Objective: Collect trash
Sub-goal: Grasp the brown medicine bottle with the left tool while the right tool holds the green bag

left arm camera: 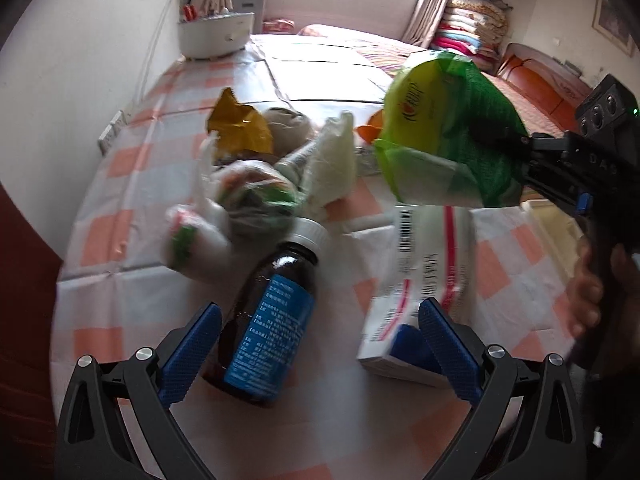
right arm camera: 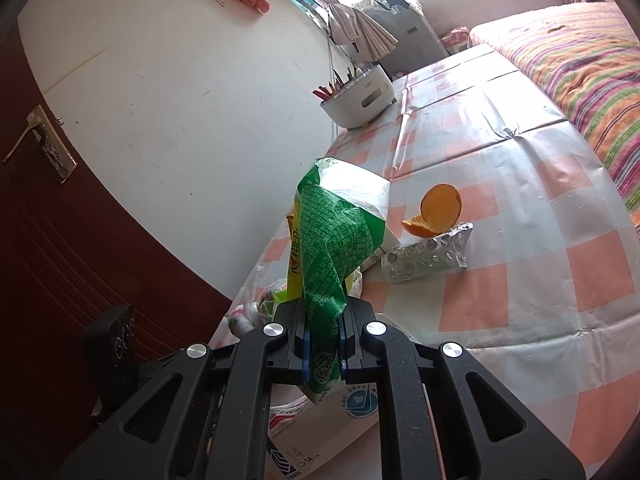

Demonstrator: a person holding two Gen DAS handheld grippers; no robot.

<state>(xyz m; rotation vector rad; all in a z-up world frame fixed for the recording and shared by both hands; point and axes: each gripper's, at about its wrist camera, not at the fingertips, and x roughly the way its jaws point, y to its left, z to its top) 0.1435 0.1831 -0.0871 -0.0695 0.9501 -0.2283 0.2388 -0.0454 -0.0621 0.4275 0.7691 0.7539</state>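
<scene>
The checked tablecloth (left arm camera: pixel 132 240) carries a brown bottle (left arm camera: pixel 264 320), medicine box (left arm camera: pixel 416 300) and orange peel (right arm camera: pixel 438 210).

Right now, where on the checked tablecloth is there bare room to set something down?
Free: the stretch between the white utensil tub and the orange peel, along the striped bed. Crowded: the near end by the brown medicine bottle, white-and-red box, crumpled plastic bags and silver blister pack.

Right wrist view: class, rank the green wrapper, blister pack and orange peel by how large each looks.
1. green wrapper, though it is nearest the camera
2. blister pack
3. orange peel
</scene>
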